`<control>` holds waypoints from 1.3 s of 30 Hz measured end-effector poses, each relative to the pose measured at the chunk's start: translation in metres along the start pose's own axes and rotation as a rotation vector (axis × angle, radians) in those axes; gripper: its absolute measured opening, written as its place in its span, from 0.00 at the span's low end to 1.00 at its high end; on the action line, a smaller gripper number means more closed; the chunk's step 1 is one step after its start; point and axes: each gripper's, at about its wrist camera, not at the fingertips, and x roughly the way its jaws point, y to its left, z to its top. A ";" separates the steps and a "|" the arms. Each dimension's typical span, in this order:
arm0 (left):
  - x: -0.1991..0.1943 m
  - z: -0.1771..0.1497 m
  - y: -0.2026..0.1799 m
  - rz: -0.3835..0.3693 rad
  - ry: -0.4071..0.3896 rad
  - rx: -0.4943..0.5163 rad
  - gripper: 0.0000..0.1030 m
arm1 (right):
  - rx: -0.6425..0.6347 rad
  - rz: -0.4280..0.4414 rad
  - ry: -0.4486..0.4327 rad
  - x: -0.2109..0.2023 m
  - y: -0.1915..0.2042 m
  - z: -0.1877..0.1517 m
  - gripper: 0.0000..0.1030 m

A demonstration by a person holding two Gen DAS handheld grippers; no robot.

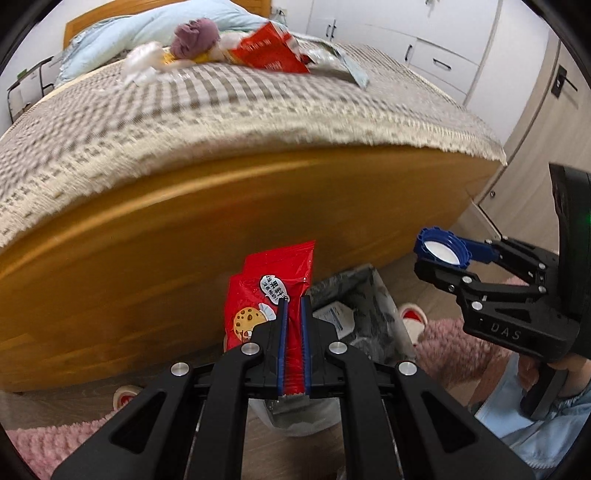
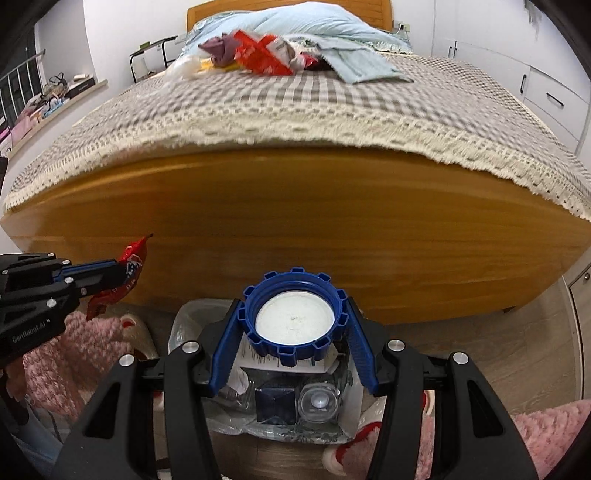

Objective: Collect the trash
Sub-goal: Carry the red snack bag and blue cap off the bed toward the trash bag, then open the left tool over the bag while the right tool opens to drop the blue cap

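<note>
You hold a red snack wrapper (image 1: 273, 295) in the left gripper (image 1: 293, 325) and a blue cap (image 2: 295, 316) in the right gripper (image 2: 295, 332) above the trash bin (image 2: 192, 317), while more litter (image 2: 258, 55) remains on the bed (image 2: 332, 110).

Right gripper (image 2: 295, 325) clamping blue cap (image 2: 295, 317), above trash bin (image 2: 177, 325)

A wooden bed (image 2: 295, 221) is filling most of the view, its honey-coloured footboard facing the cameras. A checked bedspread (image 2: 332, 110) with a cream fringe is hanging over its edge, and a pale blue quilt (image 2: 314, 22) is lying bunched near the headboard (image 2: 195, 14). White cabinets (image 1: 424, 48) with dark handles are lining the wall beside it. Wood-look flooring (image 2: 498, 332) is showing below, with a pink fluffy rug (image 2: 546, 435) lying on it.
</note>
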 end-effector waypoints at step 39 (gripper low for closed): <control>0.156 -0.050 0.019 -0.019 0.422 -0.190 0.04 | 0.055 -0.034 0.416 0.125 -0.006 -0.039 0.51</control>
